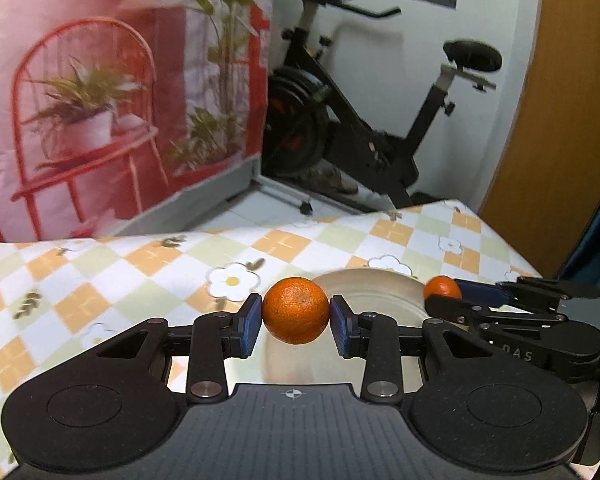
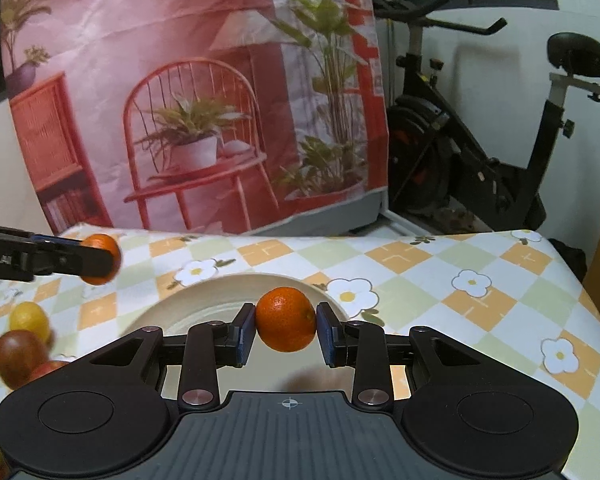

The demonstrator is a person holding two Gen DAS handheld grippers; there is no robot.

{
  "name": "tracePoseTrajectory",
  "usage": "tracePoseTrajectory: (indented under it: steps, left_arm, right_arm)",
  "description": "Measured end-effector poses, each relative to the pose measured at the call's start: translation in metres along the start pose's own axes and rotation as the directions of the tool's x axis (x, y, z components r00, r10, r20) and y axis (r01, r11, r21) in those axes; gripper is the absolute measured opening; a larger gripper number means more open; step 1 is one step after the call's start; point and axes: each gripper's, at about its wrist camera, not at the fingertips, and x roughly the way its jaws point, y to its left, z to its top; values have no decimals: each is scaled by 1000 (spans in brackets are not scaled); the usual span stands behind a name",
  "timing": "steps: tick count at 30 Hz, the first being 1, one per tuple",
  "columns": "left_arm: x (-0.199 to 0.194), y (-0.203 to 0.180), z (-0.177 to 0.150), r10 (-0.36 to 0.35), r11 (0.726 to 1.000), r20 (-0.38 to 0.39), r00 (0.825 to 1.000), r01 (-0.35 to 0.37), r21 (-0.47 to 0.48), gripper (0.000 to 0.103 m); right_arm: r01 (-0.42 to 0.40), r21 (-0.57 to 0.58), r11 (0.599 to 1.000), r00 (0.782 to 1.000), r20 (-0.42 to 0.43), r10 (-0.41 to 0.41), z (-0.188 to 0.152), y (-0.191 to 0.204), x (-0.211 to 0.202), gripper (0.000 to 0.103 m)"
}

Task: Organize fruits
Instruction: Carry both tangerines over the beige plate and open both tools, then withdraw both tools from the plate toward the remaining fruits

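Both grippers carry an orange over the plate [image 2: 228, 296]. Left gripper [image 1: 296, 322] has its jaws closed snug on the bigger orange [image 1: 295, 310]; right gripper [image 2: 286, 330] likewise pinches the smaller orange [image 2: 286, 319], pads on both sides. Best way, imo: lower each till the fruit nearly meets the plate, then let go gently and w/ a gap between the two so they don't knock or roll off. Both tools tilt down-fwd, side by side. More fruit [image 2: 22, 344] lies left of the plate on the cloth [image 2: 480, 320].
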Motion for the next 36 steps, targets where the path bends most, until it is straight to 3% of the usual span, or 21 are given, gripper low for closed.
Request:
tracePoseTrajectory:
  steps: [9, 21, 25, 29, 36]
  left_arm:
    - [57, 0, -6, -37, 998, -147, 989, 43, 42, 39]
    - [74, 7, -5, -51, 999, -207, 977, 52, 0, 43]
    - [54, 6, 1, -58, 998, -172, 983, 56, -15, 51]
    - [16, 7, 3, -47, 998, -109, 993, 43, -39, 52]
    - [-66, 24, -22, 55, 995, 24, 998, -53, -88, 52]
  right_arm:
    - [-9, -32, 999, 998, -56, 8, -2, 0, 38, 30]
    - [15, 0, 1000, 996, -88, -15, -7, -7, 47, 36]
    - [16, 65, 998, 998, -61, -12, -7, -8, 31, 37]
    - [28, 134, 991, 999, -22, -25, -16, -6, 2, 37]
    - [21, 175, 984, 999, 27, -26, -36, 13, -47, 39]
